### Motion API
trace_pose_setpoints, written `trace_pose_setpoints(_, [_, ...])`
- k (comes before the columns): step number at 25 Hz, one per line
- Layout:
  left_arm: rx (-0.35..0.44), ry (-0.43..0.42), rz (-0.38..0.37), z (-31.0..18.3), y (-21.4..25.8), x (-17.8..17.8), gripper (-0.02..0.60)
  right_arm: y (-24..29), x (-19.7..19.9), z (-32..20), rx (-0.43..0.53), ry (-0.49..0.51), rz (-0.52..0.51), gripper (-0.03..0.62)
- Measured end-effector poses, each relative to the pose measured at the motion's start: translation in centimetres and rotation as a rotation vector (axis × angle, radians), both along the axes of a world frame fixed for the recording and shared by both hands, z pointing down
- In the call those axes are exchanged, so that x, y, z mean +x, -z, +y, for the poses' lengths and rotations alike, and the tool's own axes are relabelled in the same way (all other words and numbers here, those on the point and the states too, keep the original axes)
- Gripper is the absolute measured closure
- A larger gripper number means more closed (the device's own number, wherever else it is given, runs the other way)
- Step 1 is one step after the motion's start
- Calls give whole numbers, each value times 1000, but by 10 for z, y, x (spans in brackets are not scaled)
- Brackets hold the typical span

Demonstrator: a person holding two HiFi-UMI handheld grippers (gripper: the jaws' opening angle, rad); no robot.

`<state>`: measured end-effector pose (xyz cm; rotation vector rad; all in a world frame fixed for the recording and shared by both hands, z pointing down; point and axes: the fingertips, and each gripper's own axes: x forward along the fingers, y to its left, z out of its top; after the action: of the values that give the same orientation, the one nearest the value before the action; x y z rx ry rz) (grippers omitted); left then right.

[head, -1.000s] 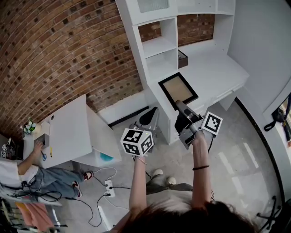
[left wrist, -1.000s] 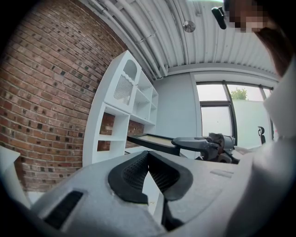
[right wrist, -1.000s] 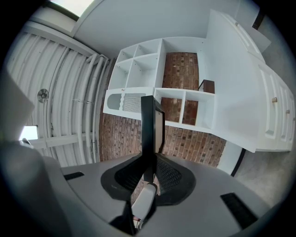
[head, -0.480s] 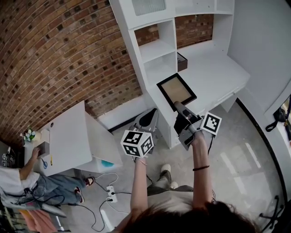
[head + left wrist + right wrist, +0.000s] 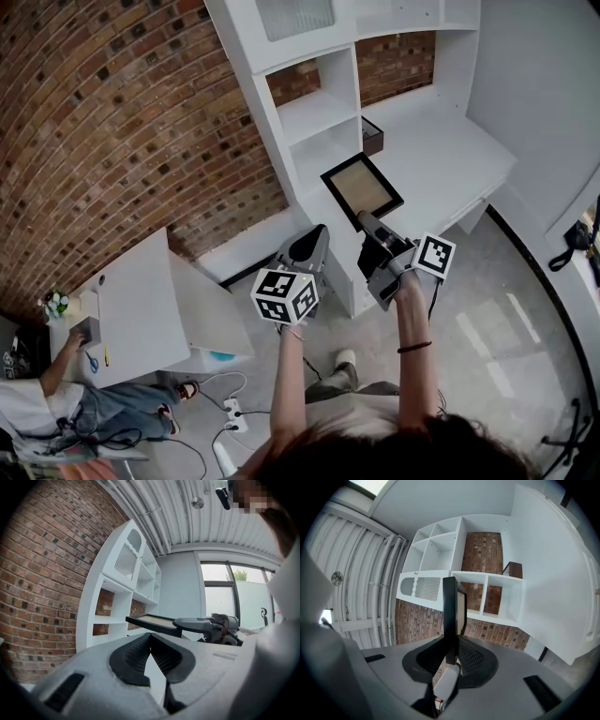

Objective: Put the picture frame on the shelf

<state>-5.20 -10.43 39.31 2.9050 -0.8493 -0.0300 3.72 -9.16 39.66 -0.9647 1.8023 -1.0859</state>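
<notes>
Clamping the black-rimmed rectangular picture frame with the tan panel [image 5: 362, 190] in the grey right gripper [image 5: 367, 222]; jaws part-way closed, pinching both faces of its near edge; catching it edge-on between the 2 ribbed black pads [image 5: 473, 660] in the right gripper view. Holding it in the air, roughly flat, above the front left part of the white desk top [image 5: 450, 150], just beside the lower cubbies of the white shelf unit [image 5: 323, 94]; touching neither. Carrying the grey left gripper [image 5: 307, 251] lower and to the left, apart from the frame; jaws shut tip to tip on nothing. Spotting a small dark brown box [image 5: 372, 136] further back on the desk top; beyond it all, a red brick wall [image 5: 122, 122].
</notes>
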Motion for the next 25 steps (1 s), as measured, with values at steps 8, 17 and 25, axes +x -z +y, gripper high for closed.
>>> trace_pose_setpoints(8, [9,-11,14,-46,6,3,571,2,3,-41,-3,-9,-1,522])
trace_pose_setpoints(17, [16,-57,28,-88,8,14,571,-1,9,-76,-7,-47,7,522])
trace_pose_setpoints(25, [18,-92,29,-109,8,26,571,-4,16,-94,-8,-72,-15,522])
